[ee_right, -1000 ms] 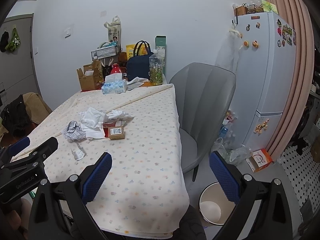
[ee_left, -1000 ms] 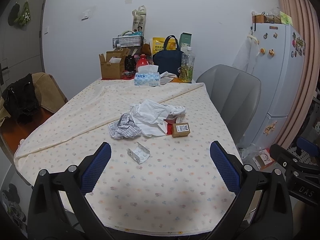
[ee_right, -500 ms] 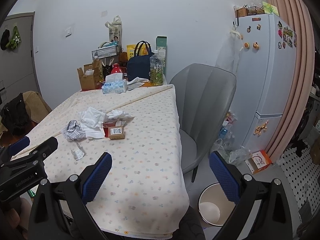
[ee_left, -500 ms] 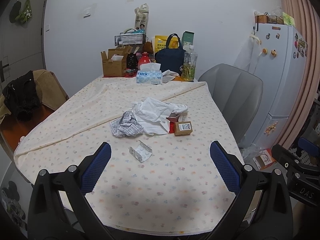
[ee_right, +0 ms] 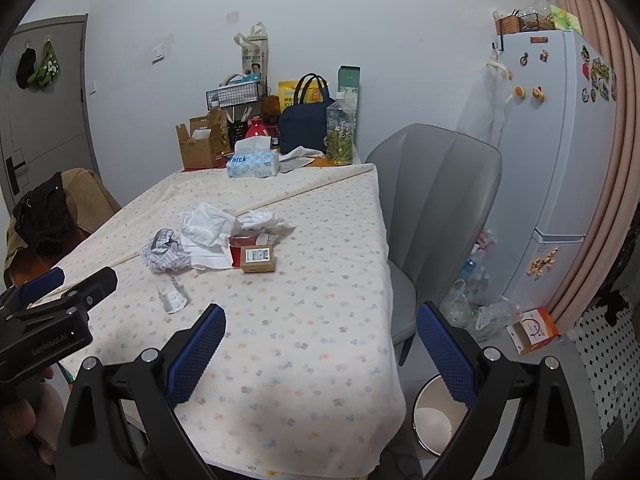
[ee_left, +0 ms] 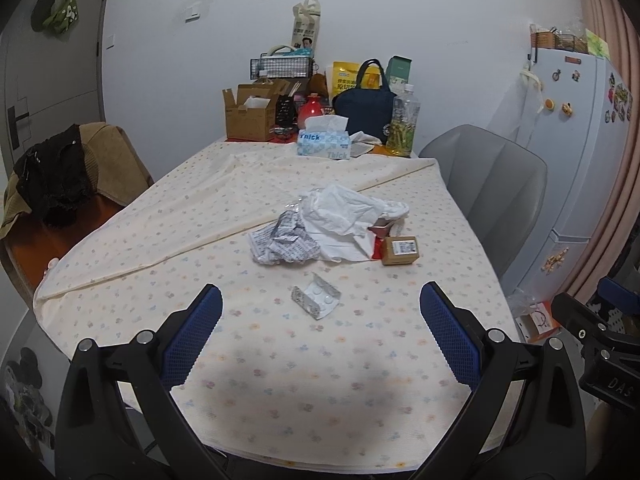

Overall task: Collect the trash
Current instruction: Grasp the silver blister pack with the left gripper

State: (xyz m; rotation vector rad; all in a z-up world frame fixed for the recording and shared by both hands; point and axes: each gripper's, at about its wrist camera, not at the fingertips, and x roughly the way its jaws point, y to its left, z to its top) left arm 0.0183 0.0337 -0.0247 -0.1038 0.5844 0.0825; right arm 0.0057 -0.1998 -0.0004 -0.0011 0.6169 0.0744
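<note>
Trash lies mid-table on the floral cloth: a foil pill blister [ee_left: 316, 301] [ee_right: 173, 299], a crumpled printed paper [ee_left: 283, 243] [ee_right: 165, 255], a white crumpled wrapper [ee_left: 344, 216] [ee_right: 212, 226], and a small brown box [ee_left: 400, 251] [ee_right: 258, 259] beside a red packet [ee_right: 236, 248]. My left gripper [ee_left: 320, 336] hovers open over the near table edge, the blister just ahead of it. My right gripper [ee_right: 320, 350] is open too, over the table's near right corner. A white bin [ee_right: 436, 416] stands on the floor below it.
A grey chair [ee_right: 436, 200] stands at the table's right side, a fridge [ee_right: 560, 160] beyond it. Tissue box [ee_left: 325, 145], cardboard box [ee_left: 250, 114], dark bag [ee_left: 366, 110] and bottle [ee_left: 404, 128] crowd the far end. Clothes hang over a chair [ee_left: 60, 176] on the left.
Both grippers have edged slightly forward and the views shifted a little; both stay open and the trash has not moved.
</note>
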